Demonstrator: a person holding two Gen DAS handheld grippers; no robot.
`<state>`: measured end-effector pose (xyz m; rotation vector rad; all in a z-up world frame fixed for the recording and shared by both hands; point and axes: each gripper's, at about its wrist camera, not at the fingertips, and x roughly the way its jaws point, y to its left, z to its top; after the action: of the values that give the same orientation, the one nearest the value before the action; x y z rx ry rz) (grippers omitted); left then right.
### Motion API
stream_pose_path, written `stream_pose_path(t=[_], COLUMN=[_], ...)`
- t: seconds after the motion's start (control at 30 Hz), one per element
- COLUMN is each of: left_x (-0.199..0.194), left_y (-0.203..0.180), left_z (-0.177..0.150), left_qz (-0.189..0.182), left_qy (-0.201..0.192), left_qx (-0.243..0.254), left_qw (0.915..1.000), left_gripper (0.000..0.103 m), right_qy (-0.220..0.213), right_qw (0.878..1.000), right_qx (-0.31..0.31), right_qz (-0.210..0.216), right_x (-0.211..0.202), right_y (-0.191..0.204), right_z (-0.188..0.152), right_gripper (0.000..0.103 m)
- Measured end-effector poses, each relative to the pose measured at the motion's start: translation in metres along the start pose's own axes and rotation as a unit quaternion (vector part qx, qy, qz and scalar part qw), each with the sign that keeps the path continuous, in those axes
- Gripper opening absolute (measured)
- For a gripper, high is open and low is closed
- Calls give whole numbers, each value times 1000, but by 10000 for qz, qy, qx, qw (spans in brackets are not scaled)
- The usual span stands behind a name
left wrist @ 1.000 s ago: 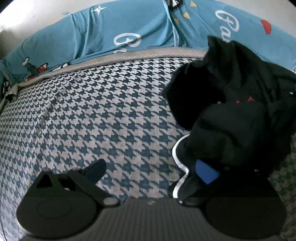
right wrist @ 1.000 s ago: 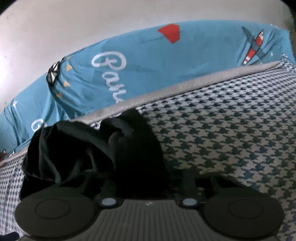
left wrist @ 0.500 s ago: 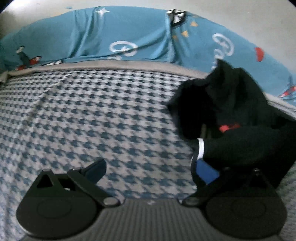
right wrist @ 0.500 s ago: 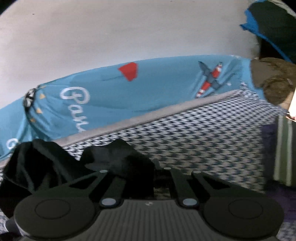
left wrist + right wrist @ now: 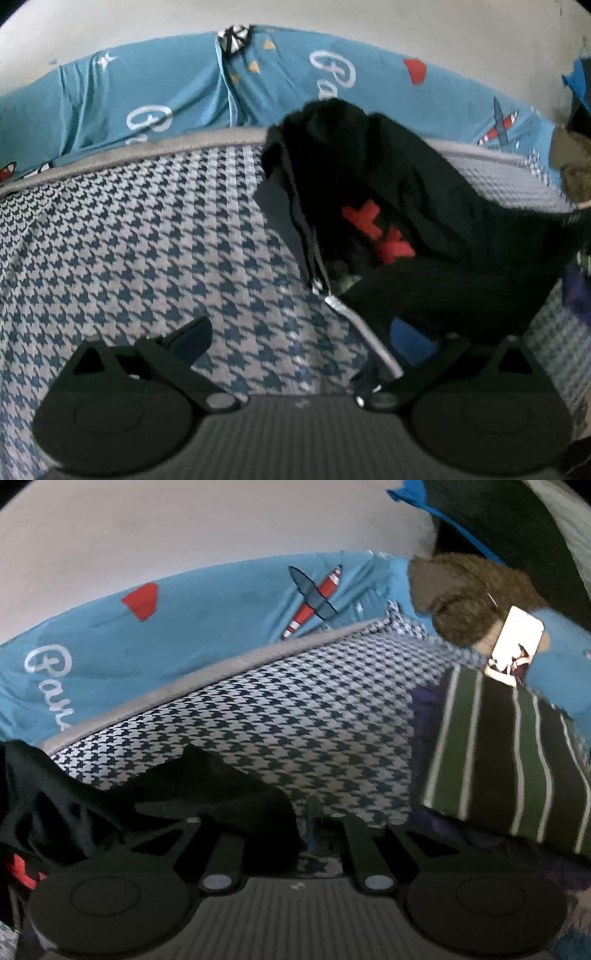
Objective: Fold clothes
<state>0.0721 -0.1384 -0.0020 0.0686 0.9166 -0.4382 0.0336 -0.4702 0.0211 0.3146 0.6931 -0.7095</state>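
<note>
A crumpled black garment (image 5: 424,221) is seen bunched on the right of the left wrist view, lying on a houndstooth-patterned bed surface (image 5: 147,240). Red lettering (image 5: 380,232) is printed on it, but the letters are blurred and partly lost in the folds. A white-edged hem (image 5: 354,317) runs down toward the camera. The kind of garment cannot be made out.

The left gripper (image 5: 306,336) is spread wide. Its left finger (image 5: 192,336) is shown bare over the bed, while its right finger, a blue pad (image 5: 410,341), is partly buried under the black cloth. Whether any cloth is gripped cannot be told.

In the right wrist view the same black garment (image 5: 166,797) is draped over the near left. The right gripper (image 5: 314,827) has its fingers drawn close together, with the left finger hidden under the fabric; a firm pinch cannot be confirmed.

Beyond the woven bed surface, a grey piped edge (image 5: 221,668) is followed by a smooth blue sheet (image 5: 203,620) printed with aeroplanes, red shapes and white script. A plain pale wall (image 5: 184,528) is behind it.

At the right, a folded green, black and white striped cloth (image 5: 517,753) is stacked on something purple, only partly visible. Further back, a brown fuzzy item (image 5: 469,602) and a pale rectangular tag (image 5: 517,646) are seen, both blurred.
</note>
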Motion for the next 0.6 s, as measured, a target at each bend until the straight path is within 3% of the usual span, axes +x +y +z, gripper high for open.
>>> stream_pose_path(t=[0.07, 0.3, 0.6], left_x=[0, -4, -6], left_y=[-1, 12, 34], left_z=[-3, -6, -5], left_qz=[57, 233, 435], left_qy=[34, 58, 97], left_qx=[29, -168, -450], left_qw=[10000, 9996, 9980], left_gripper=[103, 103, 103], right_qy=[-18, -343, -690], right_qw=[10000, 9993, 9974], right_qx=[88, -34, -174], right_qz=[36, 122, 87], right_x=[-5, -26, -39], right_y=[-5, 3, 13], right_z=[0, -2, 0], right_gripper=[23, 27, 42])
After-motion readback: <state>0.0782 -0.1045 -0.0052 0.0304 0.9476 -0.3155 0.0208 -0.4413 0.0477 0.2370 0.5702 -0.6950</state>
